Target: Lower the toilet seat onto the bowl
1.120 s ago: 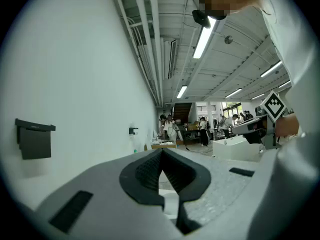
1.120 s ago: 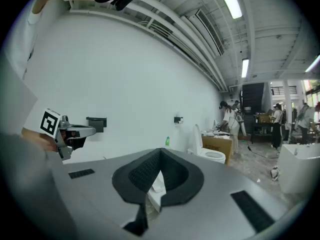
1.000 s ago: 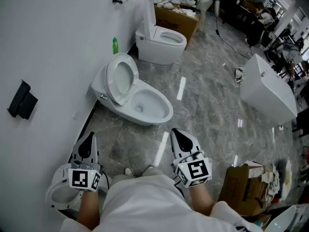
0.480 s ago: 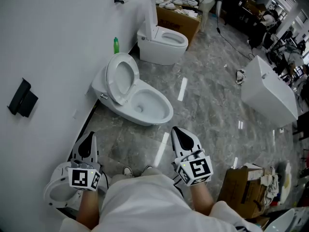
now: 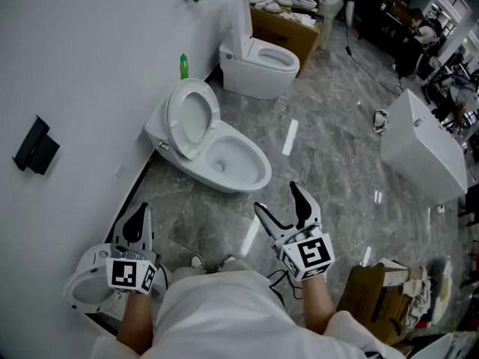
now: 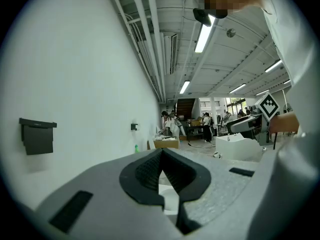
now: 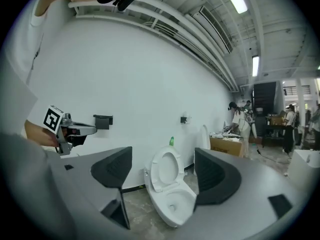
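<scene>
A white toilet stands against the wall with its seat (image 5: 191, 117) raised upright over the open bowl (image 5: 230, 164). In the right gripper view the seat (image 7: 165, 170) and bowl (image 7: 176, 205) show between the jaws, still some way off. My right gripper (image 5: 278, 198) hangs above the floor, short of the bowl's front. Its jaws have just been opening and stand open with nothing between them. My left gripper (image 5: 138, 219) is shut and empty, low at the left near the wall. In its own view the left gripper (image 6: 161, 170) has its pads together.
A second toilet (image 5: 260, 60) with its lid up stands further along the wall, beside a green bottle (image 5: 183, 66) and a cardboard box (image 5: 283, 27). A white box (image 5: 423, 152) sits at the right. A third toilet (image 5: 91, 288) lies under my left hand. A black fixture (image 5: 34, 152) hangs on the wall.
The right gripper's jaws went from shut to wide open, and it shifted slightly right and forward. The left gripper stayed where it was.
</scene>
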A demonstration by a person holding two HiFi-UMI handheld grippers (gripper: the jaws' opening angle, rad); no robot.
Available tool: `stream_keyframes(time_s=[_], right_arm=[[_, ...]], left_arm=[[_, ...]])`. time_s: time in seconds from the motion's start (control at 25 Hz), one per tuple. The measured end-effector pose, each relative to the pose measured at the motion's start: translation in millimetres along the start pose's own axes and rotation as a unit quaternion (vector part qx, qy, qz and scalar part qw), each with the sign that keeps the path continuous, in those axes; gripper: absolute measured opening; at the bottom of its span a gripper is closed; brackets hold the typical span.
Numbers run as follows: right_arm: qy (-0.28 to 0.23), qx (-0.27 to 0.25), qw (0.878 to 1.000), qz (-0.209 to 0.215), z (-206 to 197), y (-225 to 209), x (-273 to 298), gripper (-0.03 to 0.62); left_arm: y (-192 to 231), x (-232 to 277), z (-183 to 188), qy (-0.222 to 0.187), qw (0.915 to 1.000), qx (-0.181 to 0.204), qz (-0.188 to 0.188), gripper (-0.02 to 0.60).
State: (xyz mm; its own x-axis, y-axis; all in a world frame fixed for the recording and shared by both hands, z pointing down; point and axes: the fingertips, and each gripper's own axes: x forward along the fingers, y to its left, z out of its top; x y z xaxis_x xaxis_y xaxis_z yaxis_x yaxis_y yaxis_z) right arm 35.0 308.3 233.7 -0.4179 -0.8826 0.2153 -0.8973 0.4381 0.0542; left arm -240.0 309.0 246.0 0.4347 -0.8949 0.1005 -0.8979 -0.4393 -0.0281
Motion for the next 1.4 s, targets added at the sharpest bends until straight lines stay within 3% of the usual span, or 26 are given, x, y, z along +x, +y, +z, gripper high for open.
stream_keyframes(time_s=[0.08,0.28,0.6,0.76,0.96,1.12,1.4], right_arm=[[0.004,0.007,1.0,0.012,-9,-2,0,0.377],[0.032,0.003,0.999,0.024,-33,-6,6,0.38],[0.049,-0.003,0.998,0.037,-41,-9,46,0.38],[0.063,-0.01,0.997,0.032,-41,-20,90,0.38],[0.073,-0.029,0.997,0.02,-12,-50,163,0.38],[0.07,-0.064,0.995,0.004,12,-67,218,0.38],[0.083,-0.089,0.993,-0.004,26,-97,263,0.379]], left_arm=[[-6,1,-3,0.003,1.0,-0.005,0.004,0.003],[-19,5,-12,0.024,0.9997,0.004,0.0,0.003],[-3,43,-36,0.046,0.9988,-0.018,0.0,0.003],[14,96,-50,0.047,0.998,-0.038,-0.021,0.003],[50,182,-27,0.027,0.9975,-0.034,-0.055,0.003],[82,246,-25,0.012,0.9958,-0.058,-0.069,0.003],[82,329,-20,0.023,0.9911,-0.056,-0.119,0.003]])
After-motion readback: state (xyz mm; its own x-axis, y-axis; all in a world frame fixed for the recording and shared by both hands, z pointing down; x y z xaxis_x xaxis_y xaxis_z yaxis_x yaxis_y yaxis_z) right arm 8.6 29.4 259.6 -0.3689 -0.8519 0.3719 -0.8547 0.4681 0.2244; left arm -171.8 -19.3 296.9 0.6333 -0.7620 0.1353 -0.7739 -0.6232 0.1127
